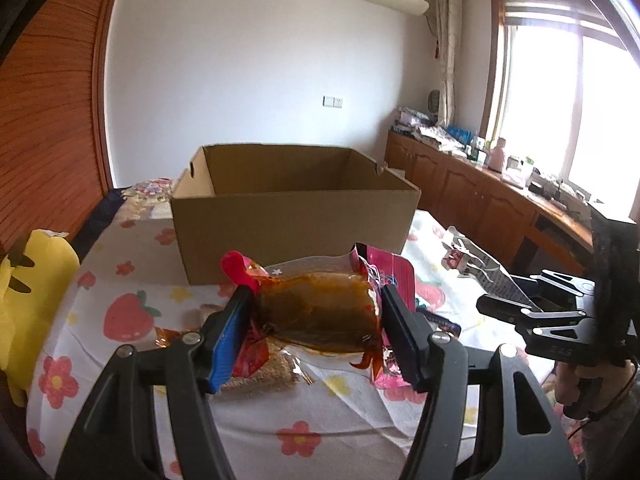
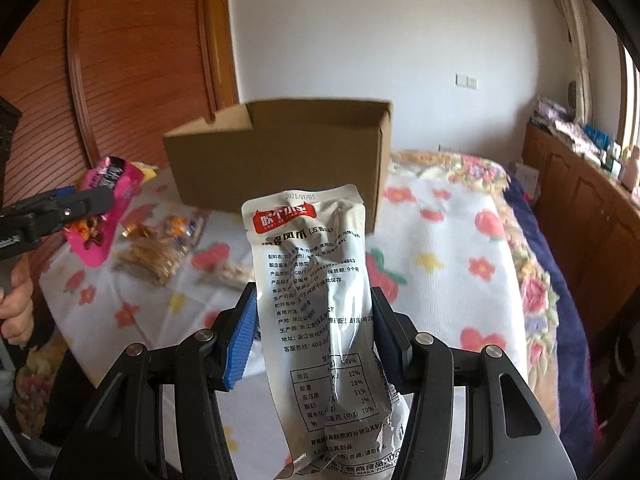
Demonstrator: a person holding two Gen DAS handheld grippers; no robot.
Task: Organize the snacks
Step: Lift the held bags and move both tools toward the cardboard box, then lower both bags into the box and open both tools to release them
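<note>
An open cardboard box [image 1: 292, 216] stands on the flowered tablecloth [image 1: 132, 280]; it also shows in the right wrist view [image 2: 280, 168]. My left gripper [image 1: 316, 316] is shut on a pink snack pack with a clear brown window [image 1: 320, 312], held above the cloth in front of the box. It shows in the right wrist view [image 2: 92, 204] at the left, with the pink pack [image 2: 104, 216]. My right gripper [image 2: 312, 320] is shut on a silver snack pouch with printed text [image 2: 316, 292], held upright before the box. The right gripper shows at the right of the left wrist view [image 1: 532, 308].
Several loose snack packs [image 2: 160, 248] lie on the cloth left of the box. A yellow plush toy [image 1: 32, 292] sits at the table's left edge. A wooden cabinet run with clutter [image 1: 480, 184] stands at the right under the window. A wooden door [image 2: 132, 80] is behind.
</note>
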